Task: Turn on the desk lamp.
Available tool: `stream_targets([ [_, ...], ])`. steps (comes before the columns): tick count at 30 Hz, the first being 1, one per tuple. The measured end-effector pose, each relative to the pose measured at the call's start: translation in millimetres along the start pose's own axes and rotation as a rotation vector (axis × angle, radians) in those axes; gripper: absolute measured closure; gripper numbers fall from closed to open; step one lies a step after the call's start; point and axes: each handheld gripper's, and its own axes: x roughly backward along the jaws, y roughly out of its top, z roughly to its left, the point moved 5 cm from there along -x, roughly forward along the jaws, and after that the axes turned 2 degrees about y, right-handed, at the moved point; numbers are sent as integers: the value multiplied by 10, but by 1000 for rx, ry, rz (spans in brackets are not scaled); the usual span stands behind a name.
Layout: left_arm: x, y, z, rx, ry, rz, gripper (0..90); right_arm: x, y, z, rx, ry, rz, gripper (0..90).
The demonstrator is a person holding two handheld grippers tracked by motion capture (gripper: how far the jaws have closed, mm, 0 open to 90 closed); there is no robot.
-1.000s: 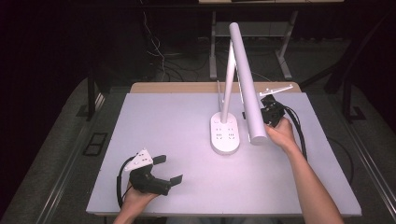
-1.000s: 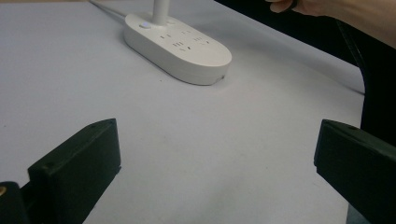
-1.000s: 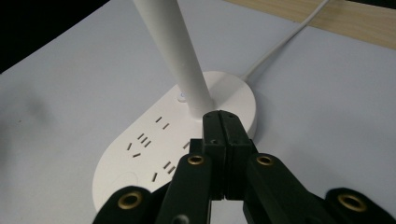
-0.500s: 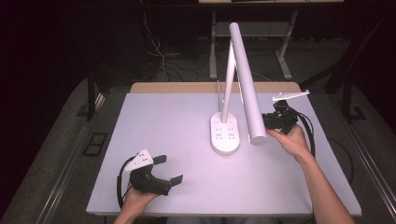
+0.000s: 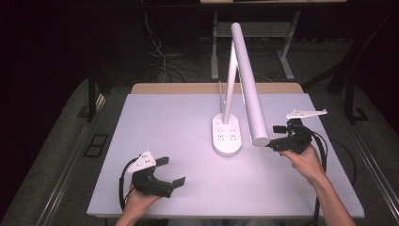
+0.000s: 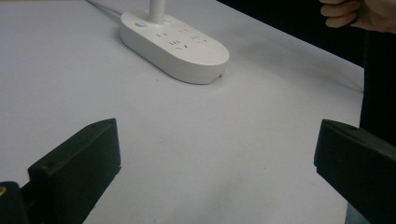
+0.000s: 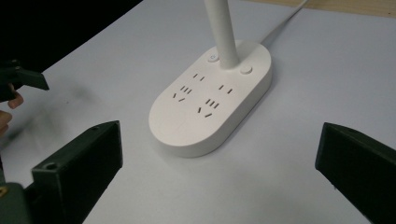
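Observation:
A white desk lamp stands right of the table's middle, with an oval base [image 5: 226,136] that carries sockets and two buttons. Its stem rises from the far end of the base. Its long tube head [image 5: 249,89] slopes down toward the near right. My right gripper [image 5: 274,137] hovers just right of the tube's lower end, open, jaws pointing left at the lamp. The right gripper view looks onto the base [image 7: 212,102] between wide-apart jaws [image 7: 219,158]. My left gripper [image 5: 173,171] rests open near the front left edge. Ahead of its jaws [image 6: 217,158] lies the base [image 6: 175,44].
The pale tabletop [image 5: 179,122] has bare room left of the lamp and along the front. The lamp's thin cable [image 7: 285,18] runs off the far edge. A wooden strip [image 5: 188,88] borders the back. Dark floor surrounds the table.
My right gripper has drawn away from the lamp head, moving right and toward the near edge. The left gripper has stayed put.

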Motion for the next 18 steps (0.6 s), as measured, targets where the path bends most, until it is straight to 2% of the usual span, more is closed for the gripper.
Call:
stream_targets([
  [9,-19,-6,-28,-10,-7,13,0,145,-268,174,0,19,-12,5],
  [18,-15,-4,-18,-7,-5,9,0,189,-569,241,-5,8,-44,6],
])
